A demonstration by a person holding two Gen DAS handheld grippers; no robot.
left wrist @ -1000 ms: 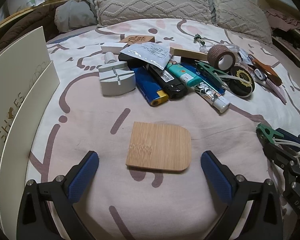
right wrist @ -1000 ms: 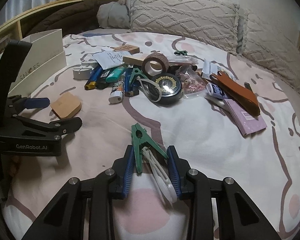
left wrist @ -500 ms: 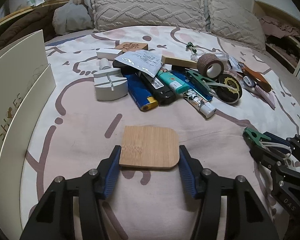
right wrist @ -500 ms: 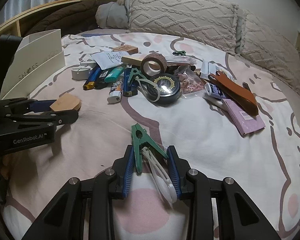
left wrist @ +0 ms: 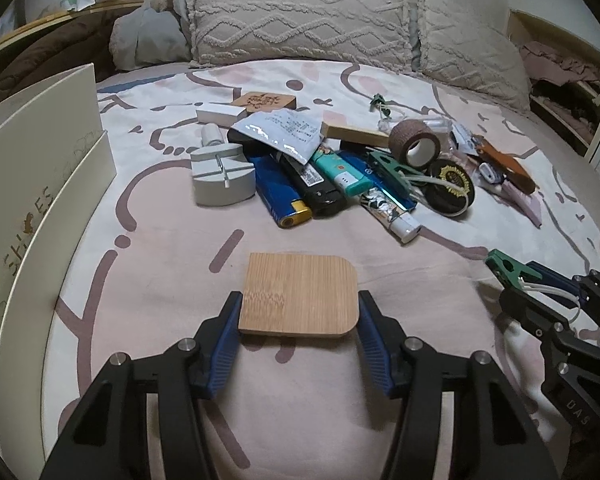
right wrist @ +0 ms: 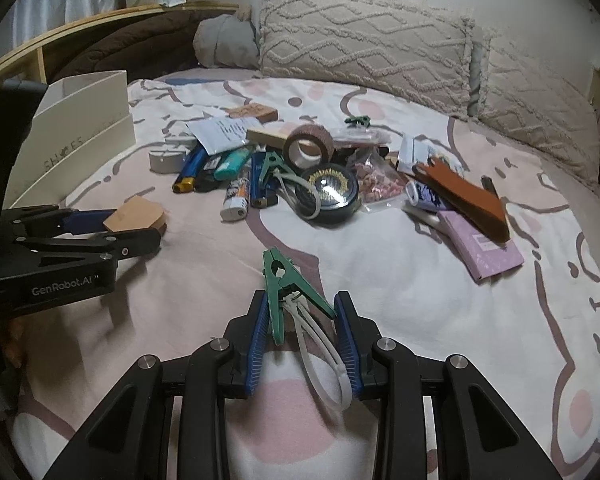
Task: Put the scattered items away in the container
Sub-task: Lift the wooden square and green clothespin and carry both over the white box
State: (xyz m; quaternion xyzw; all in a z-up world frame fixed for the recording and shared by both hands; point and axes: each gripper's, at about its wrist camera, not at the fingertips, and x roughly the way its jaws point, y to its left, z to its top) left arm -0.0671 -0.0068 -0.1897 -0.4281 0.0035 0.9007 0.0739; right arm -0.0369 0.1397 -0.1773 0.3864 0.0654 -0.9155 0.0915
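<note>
Left gripper has just closed in from wide and now clamps a bamboo coaster by its two side edges, blue fingers pressing both sides; the coaster is tilted, its near edge raised off the bedsheet, the far edge low. In the right wrist view the same coaster sits between the left gripper's fingers at the left of the bed. Right gripper is closed to a narrow gap on a green clothes peg with white cable ties looped through it; the peg's handles touch both pads and its nose points away over the sheet. Cream shoe box, lettered "SHOES", stands open at the left edge of the bed, just beside the left gripper, lid propped against it. Remaining clutter is heaped mid-bed, well apart from both grippers: grey watch-band tool, blue lighter, black lighter, teal lighter, white-capped tube, brown bandage roll, round black tin, printed packet, wooden block, a second green peg. Further right lie an orange-brown strap, a purple booklet and a bag of pink bits. Knitted pillows line the headboard side.
</note>
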